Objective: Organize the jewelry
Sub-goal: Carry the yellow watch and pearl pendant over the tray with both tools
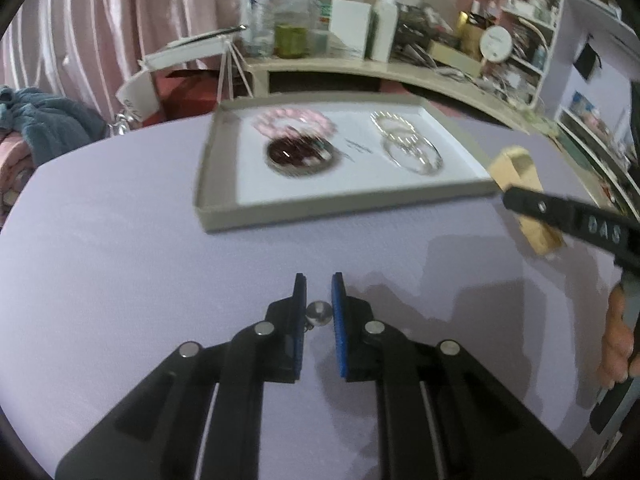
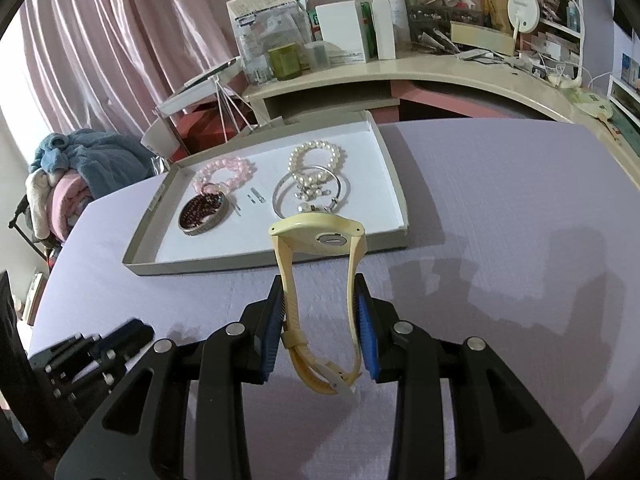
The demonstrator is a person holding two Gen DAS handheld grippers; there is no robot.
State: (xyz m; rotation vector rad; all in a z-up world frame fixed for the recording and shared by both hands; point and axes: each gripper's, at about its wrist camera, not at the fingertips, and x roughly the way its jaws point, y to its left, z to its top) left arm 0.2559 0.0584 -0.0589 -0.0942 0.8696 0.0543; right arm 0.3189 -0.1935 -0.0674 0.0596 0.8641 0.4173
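The right hand-held gripper pinches a pale yellow rubbery watch by its ribbed strap between blue pads, the oval case raised just before the tray. That shallow grey cardboard tray with a white floor sits on the lavender counter, holding pink beads, pearls, a thin silver bangle and a round tin. The left hand-held gripper hovers low, jaws narrowly apart around a small metal bead, not touching. "DAS" marks the right finger.
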